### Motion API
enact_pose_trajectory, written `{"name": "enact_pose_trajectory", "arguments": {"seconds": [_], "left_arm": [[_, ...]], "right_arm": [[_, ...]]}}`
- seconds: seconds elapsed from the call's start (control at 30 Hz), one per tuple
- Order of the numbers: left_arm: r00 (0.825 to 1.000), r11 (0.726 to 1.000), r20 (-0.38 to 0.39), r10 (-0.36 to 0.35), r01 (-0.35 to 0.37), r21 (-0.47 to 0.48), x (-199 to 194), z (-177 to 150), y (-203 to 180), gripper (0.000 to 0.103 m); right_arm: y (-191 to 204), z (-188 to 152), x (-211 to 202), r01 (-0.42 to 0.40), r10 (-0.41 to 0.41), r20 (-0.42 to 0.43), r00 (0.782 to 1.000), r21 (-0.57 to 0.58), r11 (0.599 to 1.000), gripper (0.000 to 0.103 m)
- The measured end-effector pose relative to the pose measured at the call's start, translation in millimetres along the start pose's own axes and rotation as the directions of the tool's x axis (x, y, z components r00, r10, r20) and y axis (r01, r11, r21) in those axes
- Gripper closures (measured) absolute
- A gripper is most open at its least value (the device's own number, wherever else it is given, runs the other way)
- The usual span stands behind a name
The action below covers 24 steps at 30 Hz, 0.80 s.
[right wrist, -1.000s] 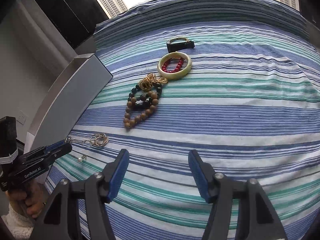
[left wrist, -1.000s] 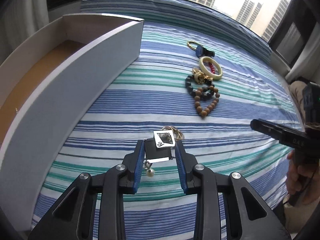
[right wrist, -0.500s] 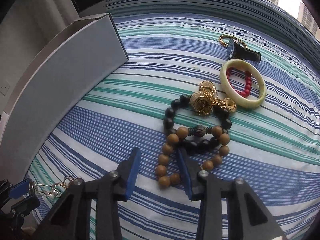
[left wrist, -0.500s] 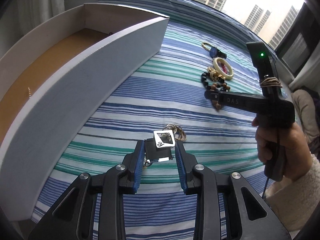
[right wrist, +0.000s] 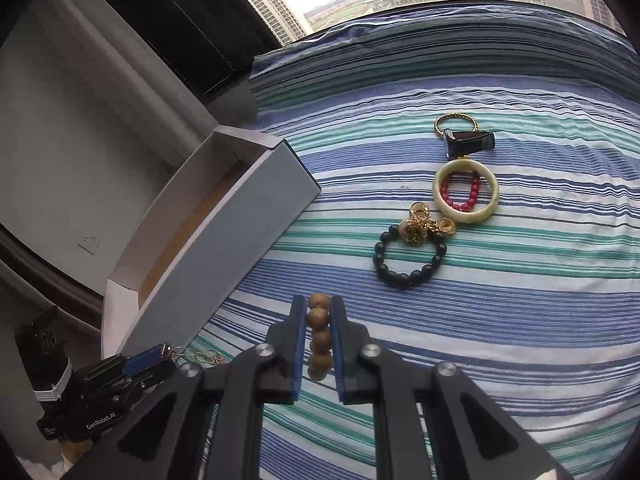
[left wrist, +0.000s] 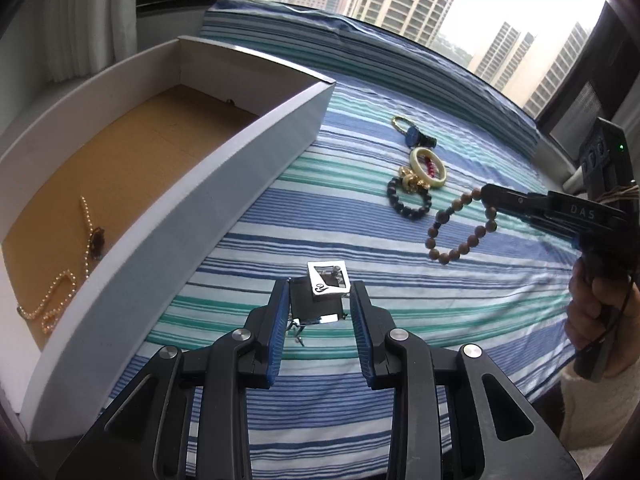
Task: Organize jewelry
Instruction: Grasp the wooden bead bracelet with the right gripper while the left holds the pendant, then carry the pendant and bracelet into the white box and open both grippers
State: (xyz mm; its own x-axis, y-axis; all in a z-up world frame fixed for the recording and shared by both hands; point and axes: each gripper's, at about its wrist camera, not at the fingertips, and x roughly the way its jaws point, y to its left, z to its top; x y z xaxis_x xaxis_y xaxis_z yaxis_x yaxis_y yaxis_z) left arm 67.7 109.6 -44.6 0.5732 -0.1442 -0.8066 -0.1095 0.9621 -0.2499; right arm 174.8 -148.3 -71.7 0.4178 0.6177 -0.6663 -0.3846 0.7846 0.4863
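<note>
My left gripper (left wrist: 319, 294) is shut on a small black jewelry card (left wrist: 316, 306) with a silver square tag, held above the striped bedspread (left wrist: 280, 224). A thin chain (right wrist: 202, 356) hangs from it. My right gripper (right wrist: 318, 310) has its jaws closing on a wooden bead bracelet (right wrist: 319, 316); the pads press the beads. In the left wrist view the bracelet (left wrist: 460, 248) dangles from the right gripper (left wrist: 486, 196), clear of the bed. The open white box (left wrist: 248, 168) lies to the left, with a pearl necklace (left wrist: 56, 300) on its brown floor.
On the bed beyond lie a black bead bracelet (right wrist: 408, 276), a gold charm cluster (right wrist: 418, 228), a pale bangle (right wrist: 466, 217) around a red bead bracelet (right wrist: 460, 205), and a dark watch (right wrist: 468, 142) by a gold ring bracelet (right wrist: 456, 117). A person's hand (left wrist: 592, 304) holds the right gripper.
The right gripper dropped to the wooden bead bracelet, closed on it and lifted it off the bed. The left gripper rose with its card, bringing the box's inside into view.
</note>
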Motion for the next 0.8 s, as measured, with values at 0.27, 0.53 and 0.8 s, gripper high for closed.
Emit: {"name": "enact_pose_trajectory", "arguments": {"seconds": [0.27,0.53,0.8], "left_arm": [[0.997,0.998,0.047,0.061,-0.063,0.022,-27.9,8.2,-3.1,0.073],[0.995,0.996,0.058,0.083,-0.085,0.026,-36.7,7.1,-2.6,0.073],[0.990,0.992,0.079,0.121,-0.123,0.029,-42.3,10.0,-2.1,0.073]], "right_arm": [[34.2,-2.2,-28.2,-0.088,0.090,0.035,0.995,-0.050,0.995,0.091],[57.4,-4.1,-34.8,-0.116,0.120,0.032,0.992,-0.101,0.988,0.091],[73.4,0.8,-33.9,-0.117,0.123,0.031,0.992,-0.144,0.983,0.091]]}}
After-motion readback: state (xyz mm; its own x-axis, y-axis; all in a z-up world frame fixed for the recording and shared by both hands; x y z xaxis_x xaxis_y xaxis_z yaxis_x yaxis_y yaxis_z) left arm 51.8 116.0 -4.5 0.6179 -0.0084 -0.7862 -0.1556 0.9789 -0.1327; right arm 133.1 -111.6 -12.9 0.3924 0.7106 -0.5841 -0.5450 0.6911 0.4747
